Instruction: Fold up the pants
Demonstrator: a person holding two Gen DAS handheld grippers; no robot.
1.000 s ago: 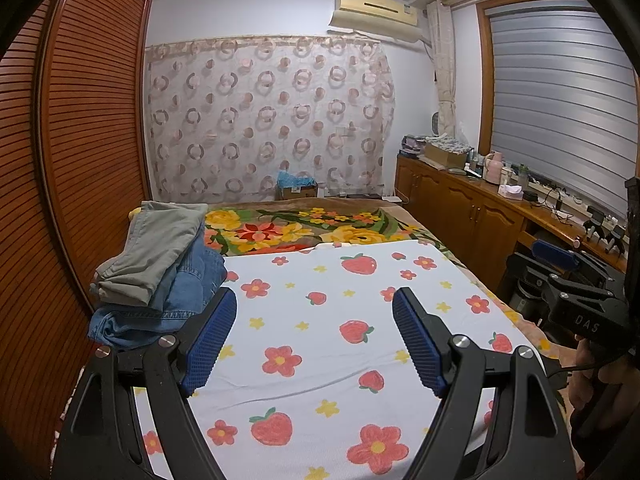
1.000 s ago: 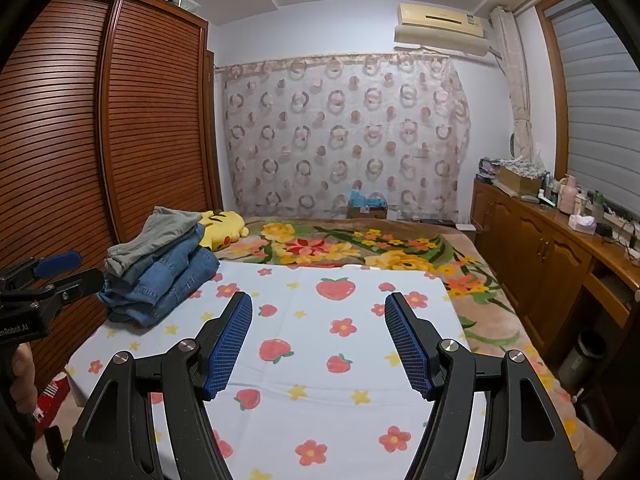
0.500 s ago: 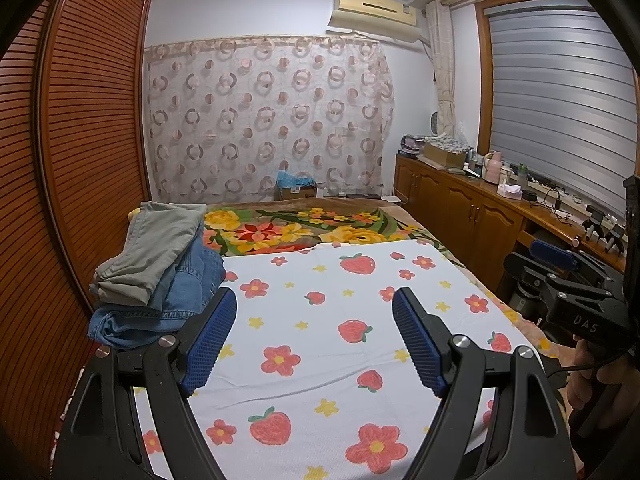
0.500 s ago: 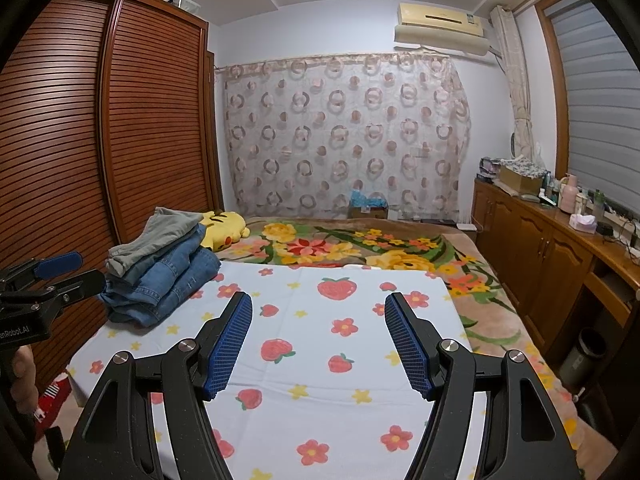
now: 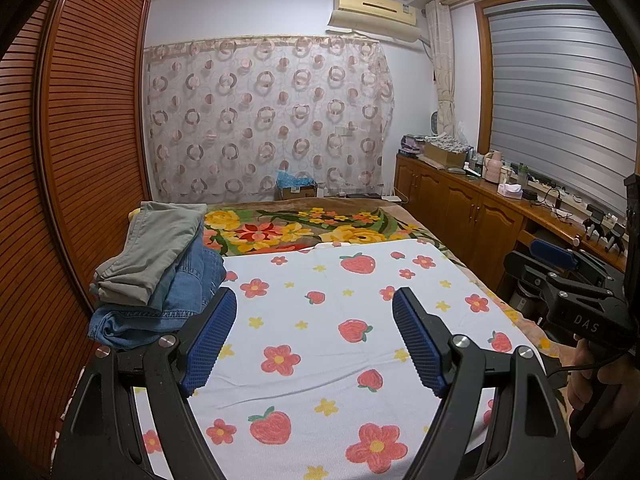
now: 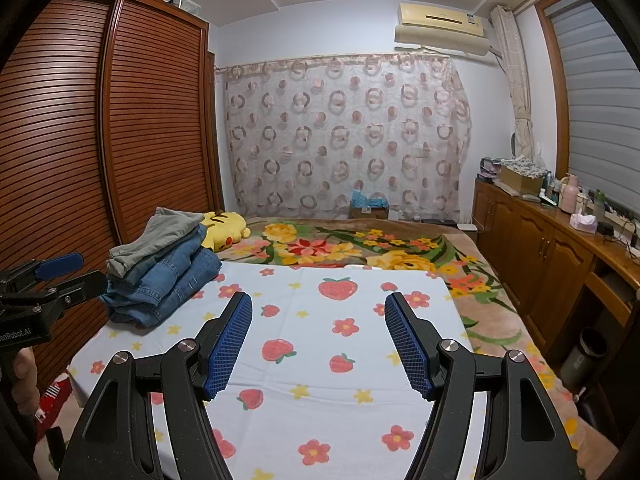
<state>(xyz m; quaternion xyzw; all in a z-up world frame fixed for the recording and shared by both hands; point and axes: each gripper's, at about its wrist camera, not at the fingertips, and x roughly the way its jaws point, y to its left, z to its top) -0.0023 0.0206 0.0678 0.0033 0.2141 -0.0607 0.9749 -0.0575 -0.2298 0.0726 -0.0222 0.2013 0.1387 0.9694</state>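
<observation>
A stack of pants lies on the bed's left side: grey-green pants on top of blue jeans. The stack also shows in the right wrist view, grey-green pants over jeans. My left gripper is open and empty above the white strawberry-and-flower sheet, with the stack just left of its left finger. My right gripper is open and empty over the same sheet. Each gripper shows at the edge of the other's view.
A flowered blanket covers the far half of the bed. A yellow plush toy lies behind the stack. A slatted wooden wardrobe runs along the left. Wooden cabinets with clutter line the right wall. A curtain hangs at the back.
</observation>
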